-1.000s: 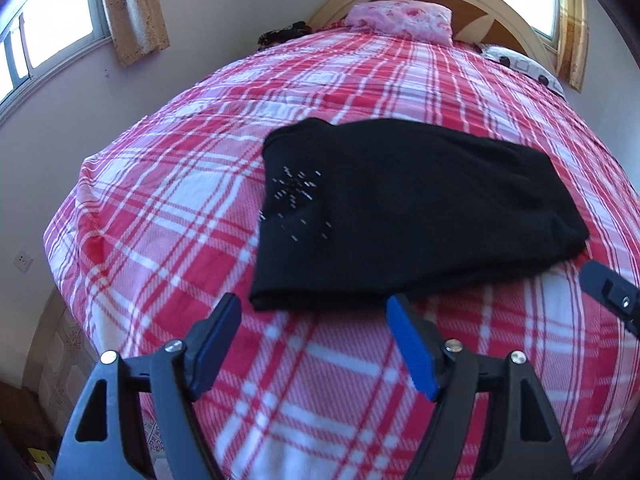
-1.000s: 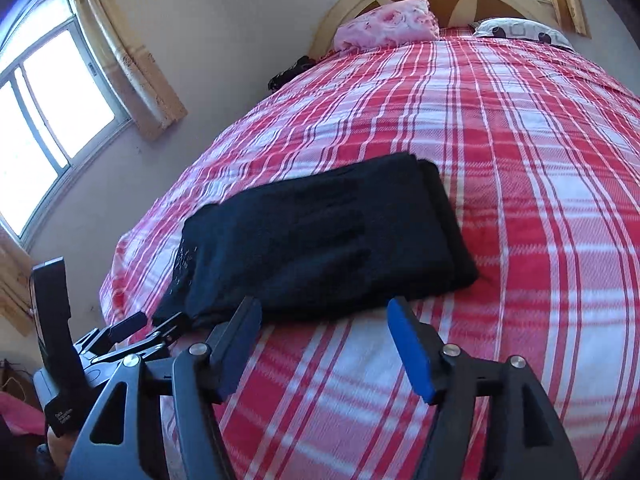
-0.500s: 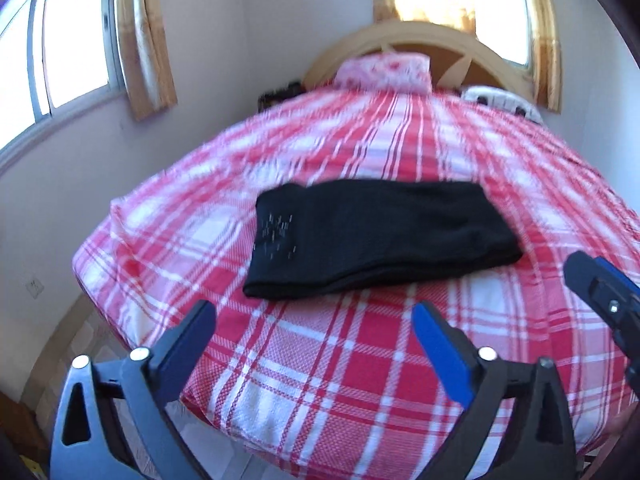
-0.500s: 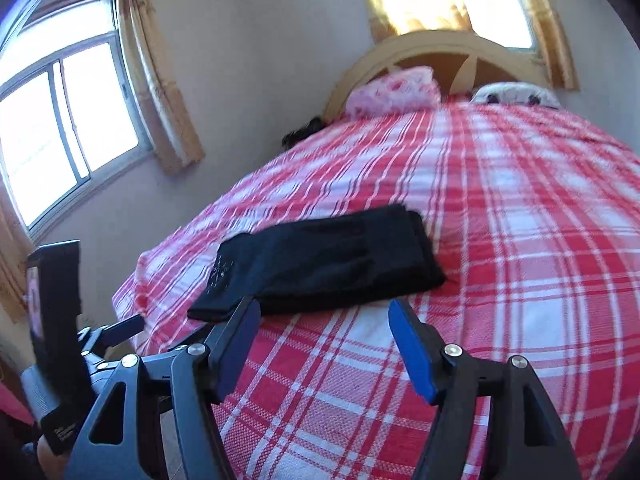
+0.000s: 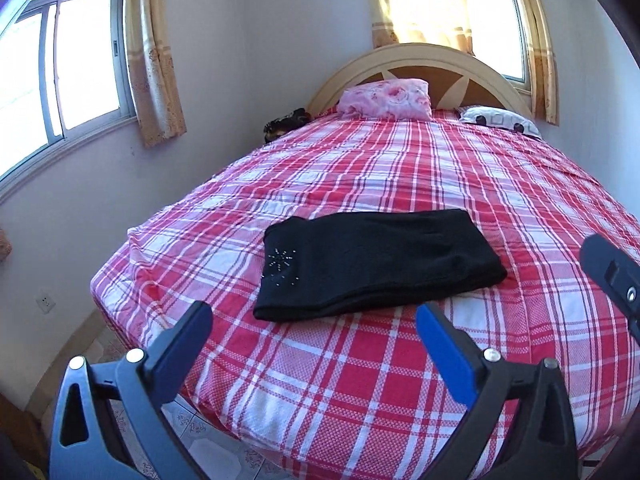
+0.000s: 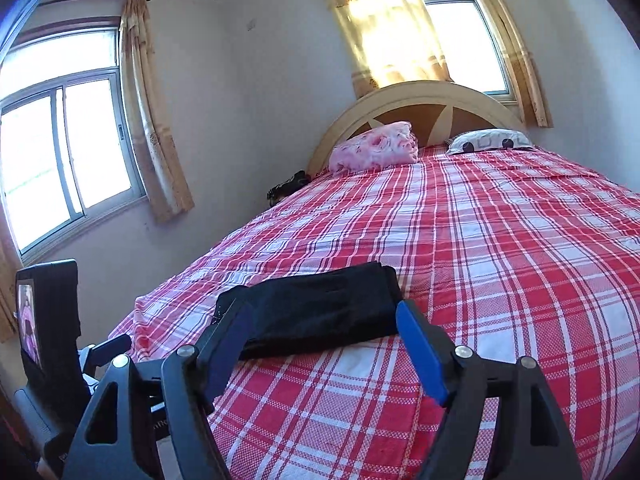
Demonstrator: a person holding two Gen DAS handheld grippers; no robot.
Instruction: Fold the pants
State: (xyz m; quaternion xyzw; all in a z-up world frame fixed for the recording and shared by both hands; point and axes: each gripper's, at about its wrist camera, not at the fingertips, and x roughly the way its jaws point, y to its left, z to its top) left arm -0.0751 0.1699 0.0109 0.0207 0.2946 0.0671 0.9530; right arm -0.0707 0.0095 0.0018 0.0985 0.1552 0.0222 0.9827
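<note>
While the pants lie folded into a flat black rectangle, beaded star showing, near the bed's foot, left gripper and right gripper hover before them, jaws open, empty, just widened.

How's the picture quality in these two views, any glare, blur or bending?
Left wrist view: sharp, the window blown out white, the bed bulging from the fisheye lens. Right wrist view: sharp too, sun glaring through the curtain, walls bending at the edges.
</note>
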